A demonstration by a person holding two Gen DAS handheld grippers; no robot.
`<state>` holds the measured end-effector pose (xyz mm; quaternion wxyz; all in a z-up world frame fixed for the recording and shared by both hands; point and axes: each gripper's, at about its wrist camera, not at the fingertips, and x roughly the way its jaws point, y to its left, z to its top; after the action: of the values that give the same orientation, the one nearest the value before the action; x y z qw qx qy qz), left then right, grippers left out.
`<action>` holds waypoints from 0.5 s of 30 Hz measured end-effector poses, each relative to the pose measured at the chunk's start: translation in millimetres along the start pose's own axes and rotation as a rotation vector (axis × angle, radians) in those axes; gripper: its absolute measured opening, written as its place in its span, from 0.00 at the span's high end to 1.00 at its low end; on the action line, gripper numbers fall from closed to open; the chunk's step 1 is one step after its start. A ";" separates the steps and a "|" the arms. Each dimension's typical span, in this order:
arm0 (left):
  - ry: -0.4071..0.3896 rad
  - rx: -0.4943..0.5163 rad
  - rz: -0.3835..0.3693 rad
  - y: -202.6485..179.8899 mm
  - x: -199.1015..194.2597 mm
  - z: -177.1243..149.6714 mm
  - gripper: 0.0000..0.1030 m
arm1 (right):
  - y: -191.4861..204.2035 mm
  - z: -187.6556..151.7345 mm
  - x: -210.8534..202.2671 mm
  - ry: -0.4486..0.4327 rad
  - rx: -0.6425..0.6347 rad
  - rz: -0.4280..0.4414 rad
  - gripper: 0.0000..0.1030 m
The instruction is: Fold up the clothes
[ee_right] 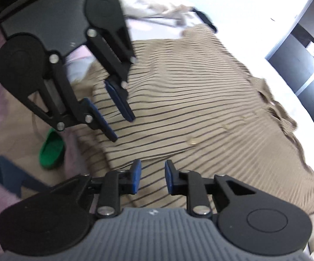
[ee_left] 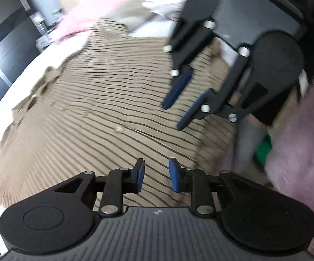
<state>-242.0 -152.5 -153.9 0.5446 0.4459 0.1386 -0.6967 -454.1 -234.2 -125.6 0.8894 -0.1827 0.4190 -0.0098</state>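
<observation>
- Mostly blurry, the striped shirt [ee_left: 104,100] lies flat on the white bed [ee_right: 244,17], its far end hard to see.
- Left gripper [ee_left: 154,175] and right gripper [ee_right: 151,176] hang a little open, holding nothing, above its near edge.

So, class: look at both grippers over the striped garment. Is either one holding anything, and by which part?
Nothing is held. The left gripper and right gripper both have open jaws above the striped garment.
</observation>
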 end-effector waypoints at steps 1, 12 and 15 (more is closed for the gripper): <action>-0.001 -0.027 0.019 4.4 -4.2 -0.2 0.77 | -6.5 1.1 0.3 0.000 0.033 -0.018 0.75; 0.121 -0.295 0.159 131.6 -27.6 5.0 0.76 | -106.0 22.8 -0.9 0.099 0.421 -0.121 0.68; 0.157 -0.390 0.245 182.5 -36.2 -3.6 0.70 | -136.7 32.6 -0.3 0.153 0.485 -0.144 0.57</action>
<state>-79.0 -194.3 -74.6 0.6885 0.3986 0.2571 -0.5487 -411.3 -351.4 -60.9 0.8699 0.0076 0.4564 -0.1870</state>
